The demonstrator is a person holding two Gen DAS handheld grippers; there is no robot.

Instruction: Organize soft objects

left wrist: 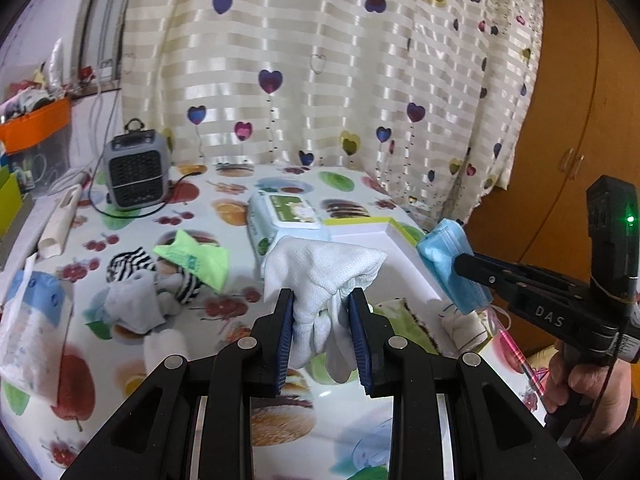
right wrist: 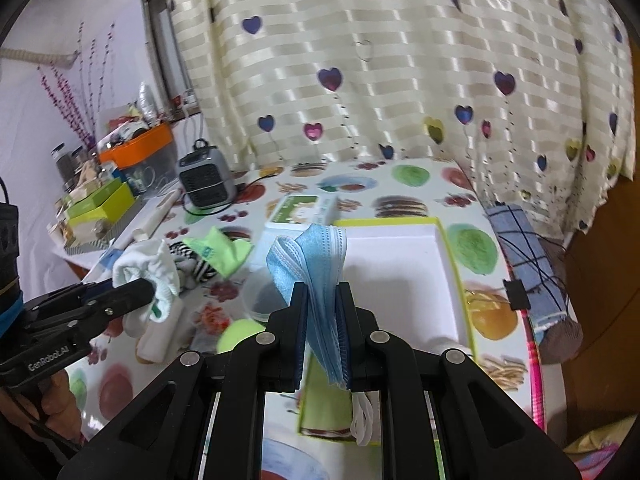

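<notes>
My left gripper (left wrist: 322,300) is shut on a bunched white cloth (left wrist: 320,268), held up above the fruit-print table; the same white cloth (right wrist: 150,270) shows at the left of the right wrist view. My right gripper (right wrist: 323,296) is shut on a folded stack of blue face masks (right wrist: 310,252), with white ear loops dangling below. Those blue masks (left wrist: 448,260) hang at the right in the left wrist view, just over the corner of a white open box with a green rim (right wrist: 450,248). A striped sock pile (left wrist: 160,280) and a green cloth (left wrist: 196,258) lie on the table.
A wet-wipes pack (left wrist: 276,216) lies behind the box. A grey heater (left wrist: 134,170) with its cord stands at the back left, beside an orange bin (left wrist: 34,126). A tennis ball (right wrist: 240,334), a plastic packet (left wrist: 30,320) and a rolled blue fabric (right wrist: 528,264) at the right edge also lie here.
</notes>
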